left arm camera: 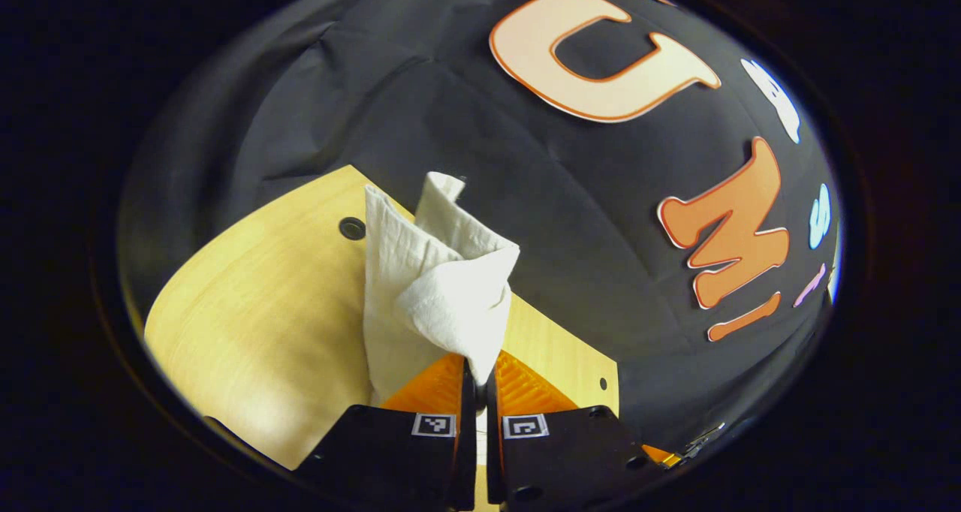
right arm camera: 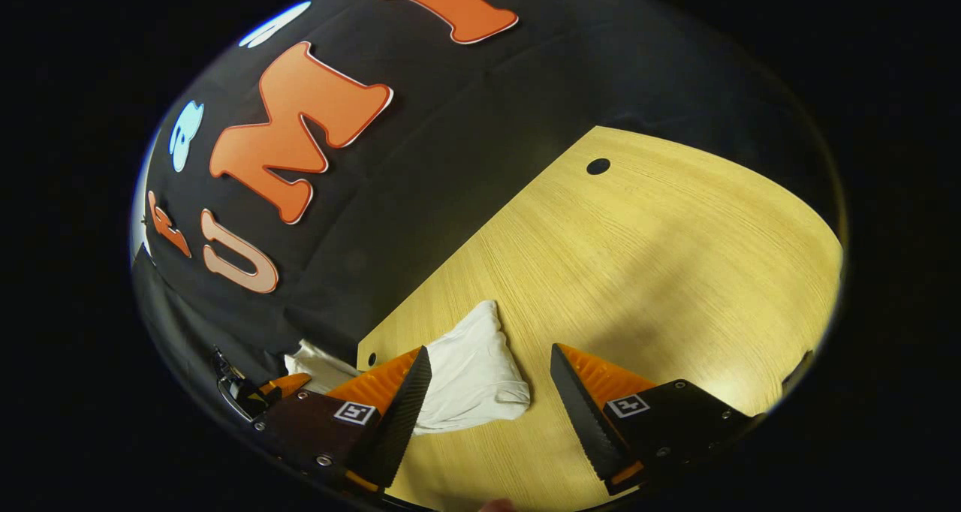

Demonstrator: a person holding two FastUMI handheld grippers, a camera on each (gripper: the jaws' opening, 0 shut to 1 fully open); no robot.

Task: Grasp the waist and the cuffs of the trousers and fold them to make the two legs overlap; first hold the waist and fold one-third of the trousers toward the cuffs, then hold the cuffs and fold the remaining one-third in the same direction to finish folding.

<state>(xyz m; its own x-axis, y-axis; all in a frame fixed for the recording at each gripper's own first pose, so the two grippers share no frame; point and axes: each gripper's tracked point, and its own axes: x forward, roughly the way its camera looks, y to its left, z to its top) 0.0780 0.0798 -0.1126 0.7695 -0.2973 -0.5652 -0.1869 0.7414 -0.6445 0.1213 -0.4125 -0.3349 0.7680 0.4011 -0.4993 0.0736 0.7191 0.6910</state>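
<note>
Above the table (left arm camera: 248, 324), the left gripper (left arm camera: 480, 377) pinches the white trousers (left arm camera: 435, 287); the right gripper (right arm camera: 488, 377) gapes.

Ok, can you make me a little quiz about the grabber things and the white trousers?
1. True or false: the left gripper is shut on the trousers.
2. The right gripper stands: A) open, B) shut on cloth.
3. Fill in: the trousers lie on the wooden ____.

Key: 1 true; 2 A; 3 table.
</note>
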